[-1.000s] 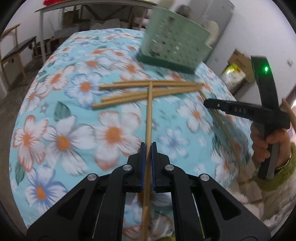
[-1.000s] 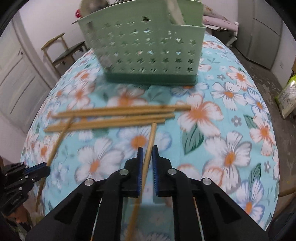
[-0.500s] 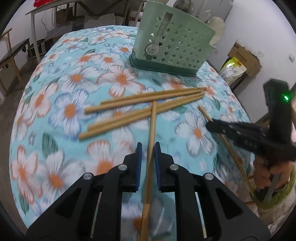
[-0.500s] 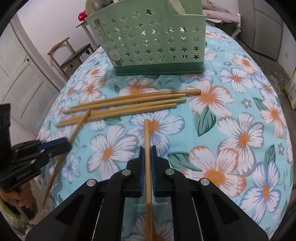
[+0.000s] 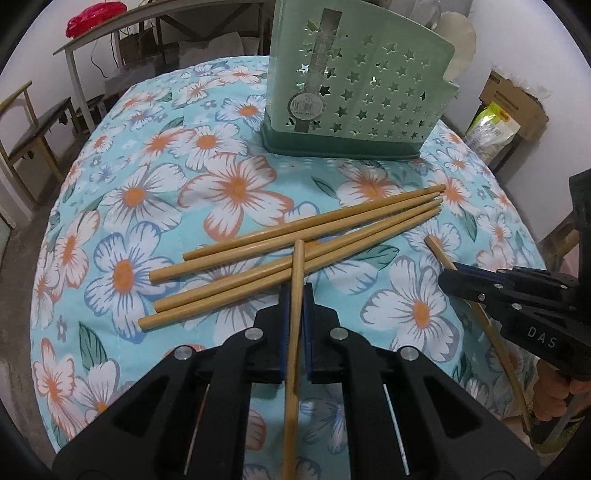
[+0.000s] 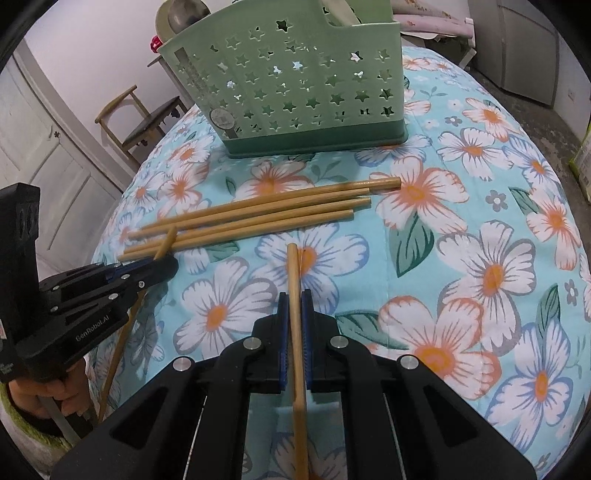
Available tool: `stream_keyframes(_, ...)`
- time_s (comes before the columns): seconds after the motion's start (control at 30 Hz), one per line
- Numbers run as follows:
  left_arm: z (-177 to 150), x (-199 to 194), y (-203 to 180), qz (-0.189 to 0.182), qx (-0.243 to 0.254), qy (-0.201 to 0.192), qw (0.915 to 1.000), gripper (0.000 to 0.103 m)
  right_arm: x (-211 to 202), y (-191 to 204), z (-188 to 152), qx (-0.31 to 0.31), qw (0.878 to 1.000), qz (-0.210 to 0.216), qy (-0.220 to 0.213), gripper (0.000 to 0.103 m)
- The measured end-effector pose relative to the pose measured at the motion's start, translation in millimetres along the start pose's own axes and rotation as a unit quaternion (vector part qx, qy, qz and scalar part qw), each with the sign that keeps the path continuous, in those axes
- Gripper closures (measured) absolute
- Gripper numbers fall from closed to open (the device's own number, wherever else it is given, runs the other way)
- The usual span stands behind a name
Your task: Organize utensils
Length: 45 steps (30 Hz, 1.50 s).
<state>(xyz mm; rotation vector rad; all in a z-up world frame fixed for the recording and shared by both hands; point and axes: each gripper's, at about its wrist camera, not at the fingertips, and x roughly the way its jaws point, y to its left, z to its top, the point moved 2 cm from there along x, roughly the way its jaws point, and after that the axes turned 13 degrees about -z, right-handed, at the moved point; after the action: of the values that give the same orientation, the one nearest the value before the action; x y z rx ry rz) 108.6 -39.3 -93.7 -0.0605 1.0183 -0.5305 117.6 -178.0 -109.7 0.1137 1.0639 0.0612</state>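
Left wrist view: left gripper [image 5: 295, 295] clamps a bamboo chopstick [image 5: 294, 332]; ahead, four loose bamboo chopsticks [image 5: 295, 254]. Right gripper [image 6: 294, 306] grips another wooden chopstick [image 6: 297, 332].

We are looking at a lived-in room of a home. A round table [image 5: 110, 192] is wearing a turquoise cloth printed with white and orange flowers, and a green star-punched utensil basket [image 5: 365, 99] is standing near its far edge. Beyond that edge, a wooden chair [image 6: 144, 122] is sitting against a white panelled door [image 6: 40, 147]. A second table [image 5: 122, 29] is standing against the white wall, carrying something red [image 5: 94, 22]. By the right edge, a cardboard box [image 5: 517, 103] and a yellow-green bag [image 5: 487, 129] are resting on the bare grey floor [image 6: 554, 122].
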Motion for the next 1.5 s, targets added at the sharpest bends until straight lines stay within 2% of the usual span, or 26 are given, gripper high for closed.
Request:
stream_keyframes(0.4, -0.9, 1.2, -6.5, 0.024, 0.014, 0.000, 0.9996, 0.098, 0.0, -0.4, 0.0, 0.011, 1.000, 0.005, 0.003, 0.096)
stream_keyframes(1.5, 3.8, 4.3, -9.3, 0.036, 0.027, 0.000, 0.9990, 0.098, 0.0, -0.2, -0.3, 0.011, 1.000, 0.006, 0.002, 0.096)
